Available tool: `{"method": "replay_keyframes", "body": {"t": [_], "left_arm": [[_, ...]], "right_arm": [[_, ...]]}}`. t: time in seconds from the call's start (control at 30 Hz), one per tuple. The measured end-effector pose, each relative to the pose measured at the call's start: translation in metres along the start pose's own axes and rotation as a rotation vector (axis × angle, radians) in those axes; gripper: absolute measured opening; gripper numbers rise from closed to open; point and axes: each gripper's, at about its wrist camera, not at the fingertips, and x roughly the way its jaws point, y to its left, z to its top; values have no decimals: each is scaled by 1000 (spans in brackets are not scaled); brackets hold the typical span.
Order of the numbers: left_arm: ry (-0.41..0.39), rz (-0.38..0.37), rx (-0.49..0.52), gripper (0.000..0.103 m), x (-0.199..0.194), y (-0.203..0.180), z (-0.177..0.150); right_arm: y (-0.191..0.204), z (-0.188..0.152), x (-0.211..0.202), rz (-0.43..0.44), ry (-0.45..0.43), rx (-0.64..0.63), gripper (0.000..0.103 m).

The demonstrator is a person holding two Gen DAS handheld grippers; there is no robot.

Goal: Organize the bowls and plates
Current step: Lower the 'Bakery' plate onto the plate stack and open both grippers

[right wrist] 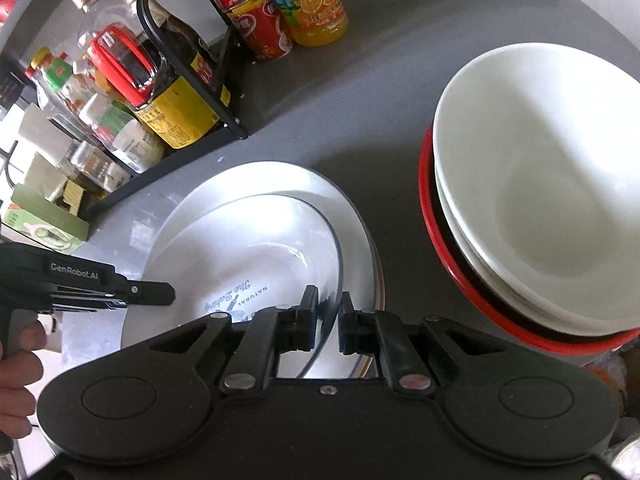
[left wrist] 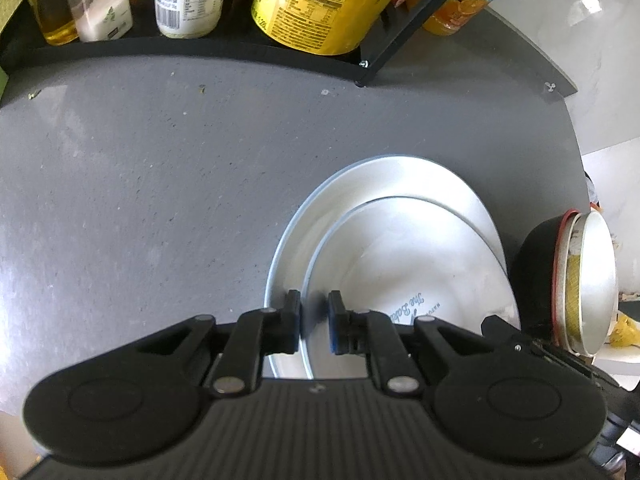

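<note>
Grey counter [left wrist: 160, 200]: small plate [right wrist: 248, 264] stacked on large plate [right wrist: 352, 216]; my left gripper [left wrist: 314, 320] and right gripper [right wrist: 328, 316] both clamp its rim. Bowls [right wrist: 540, 184] right of my right gripper.

Before you: grey speckled bench [left wrist: 160, 184], daylight glare across it; black wire rack [right wrist: 224, 92] at its back edge, stocked with bottles, jars, cans; pale wall [left wrist: 600, 80] behind.
</note>
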Motion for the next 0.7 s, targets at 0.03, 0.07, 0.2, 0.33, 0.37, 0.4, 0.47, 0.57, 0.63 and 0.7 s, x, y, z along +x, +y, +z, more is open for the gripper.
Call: {"method": "replay_keyframes", "body": {"t": [0.03, 0.07, 0.2, 0.33, 0.37, 0.4, 0.47, 0.57, 0.63, 0.7], "left_arm": [[-3, 7, 11, 12, 0, -2, 1], [-2, 12, 16, 12, 1, -4, 0], [-2, 41, 67, 14, 3, -11, 2], [15, 67, 97, 15, 3, -17, 3], [25, 73, 101, 15, 3, -19, 5], [38, 79, 110, 15, 3, -20, 7], [59, 88, 122, 15, 2, -21, 9], [82, 93, 117, 15, -1, -21, 12], [91, 105, 119, 16, -3, -23, 13], [96, 116, 122, 19, -7, -24, 13]], "right_arm": [[1, 0, 1, -5, 0, -4, 10], [1, 0, 1, -10, 0, -9, 11], [3, 0, 2, -30, -4, -30, 11], [1, 0, 3, -25, -19, -17, 11], [0, -1, 3, -22, -23, -14, 11], [-1, -1, 4, -19, -26, -9, 11], [-3, -3, 5, -9, -27, 6, 11], [-4, -4, 7, -2, -37, 18, 11], [-4, -5, 7, 0, -45, 22, 11], [-4, -5, 9, 0, -51, 23, 11]]}}
